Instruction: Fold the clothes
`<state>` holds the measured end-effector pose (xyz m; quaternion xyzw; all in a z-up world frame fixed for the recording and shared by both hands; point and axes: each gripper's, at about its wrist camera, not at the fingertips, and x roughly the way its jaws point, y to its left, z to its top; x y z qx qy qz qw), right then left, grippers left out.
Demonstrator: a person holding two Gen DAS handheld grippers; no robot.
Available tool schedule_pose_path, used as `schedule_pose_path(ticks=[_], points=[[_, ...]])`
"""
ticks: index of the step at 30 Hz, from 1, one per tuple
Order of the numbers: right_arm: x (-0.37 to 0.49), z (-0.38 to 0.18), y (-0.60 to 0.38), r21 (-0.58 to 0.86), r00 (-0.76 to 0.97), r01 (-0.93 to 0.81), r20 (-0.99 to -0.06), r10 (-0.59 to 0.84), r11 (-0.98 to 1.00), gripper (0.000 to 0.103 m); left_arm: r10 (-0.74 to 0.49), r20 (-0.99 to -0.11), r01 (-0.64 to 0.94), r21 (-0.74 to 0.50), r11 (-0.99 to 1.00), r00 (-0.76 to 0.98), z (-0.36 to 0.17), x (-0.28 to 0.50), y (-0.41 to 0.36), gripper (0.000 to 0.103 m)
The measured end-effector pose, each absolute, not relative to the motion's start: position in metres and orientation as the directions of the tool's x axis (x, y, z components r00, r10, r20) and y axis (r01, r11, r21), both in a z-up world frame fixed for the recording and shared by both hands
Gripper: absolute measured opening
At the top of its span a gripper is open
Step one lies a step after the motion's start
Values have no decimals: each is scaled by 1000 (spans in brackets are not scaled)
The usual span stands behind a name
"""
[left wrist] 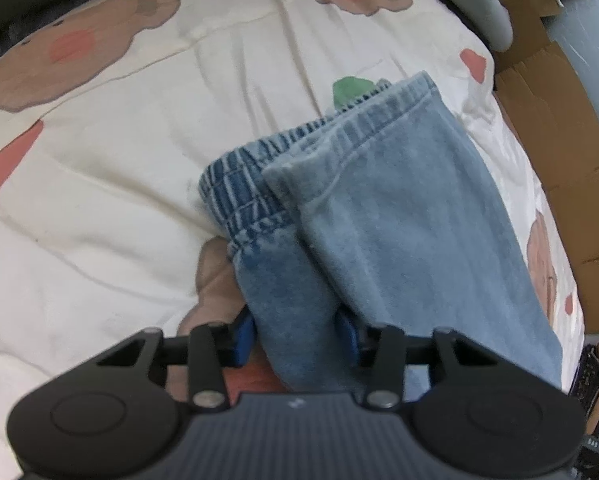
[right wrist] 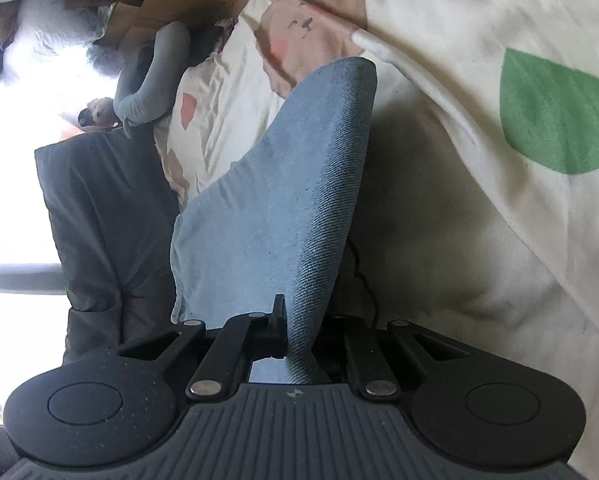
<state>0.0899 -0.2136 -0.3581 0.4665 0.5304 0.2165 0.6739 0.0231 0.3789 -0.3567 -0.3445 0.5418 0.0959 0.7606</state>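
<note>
Gripping a bunched fold of blue denim, the left gripper (left wrist: 297, 332) is pinching the jeans (left wrist: 379, 220) between its blue-padded fingers (left wrist: 243, 338), the cloth filling the gap between them. From that clamp the garment is running forward and slightly to the right in the left wrist view, its long axis leading away from the gripper, and it is ending in a gathered elastic waistband (left wrist: 259, 184) that is pointing toward the far side of the bed. The denim is lying doubled, a paler layer sitting over a darker one. The right gripper (right wrist: 299, 332) is likewise closing on the jeans (right wrist: 283, 200), holding a thin edge of the fabric upright between its black fingers, so that the cloth is rising from the jaws and tapering away toward a folded far end. Beneath both grippers a cream quilt (left wrist: 119, 200) is spreading, wrinkled and printed with brown bears, pink patches and green leaf shapes (right wrist: 555, 108). Beyond the quilt's right edge in the left view, flattened cardboard (left wrist: 559, 128) is lying beside the bed. In the right view a dark grey cushion (right wrist: 99, 220) is sitting to the left of the denim, with a grey sleeve (right wrist: 155, 80) and bright, washed-out light farther off.
</note>
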Motion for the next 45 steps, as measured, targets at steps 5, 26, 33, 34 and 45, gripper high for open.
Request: schedule_pose_path(ticks=[5,26,33,34,45], points=[[96,-338,-225,843,342,206,-538,770,497,5,-267,-881,-458,-438,774,392,-349,24,363,44],[99,-283,-339,725,416,225,-676,609,651,5,-398,-830,-187,-495,849,390,-294,36,303,44],[85,-276,-386,685,451,280,-713,537,673,5,-409,-824,-86,-476,876,391,-284,71,267,44],[83,-276,-393,683,460,288,-714,528,671,5,-409,-824,-75,-472,879,391,-282,75,263,44],[70,-312,-435,714,478,295,-686,549,635,10,-353,-846,-58,-408,911,399,-246,88,248,44]])
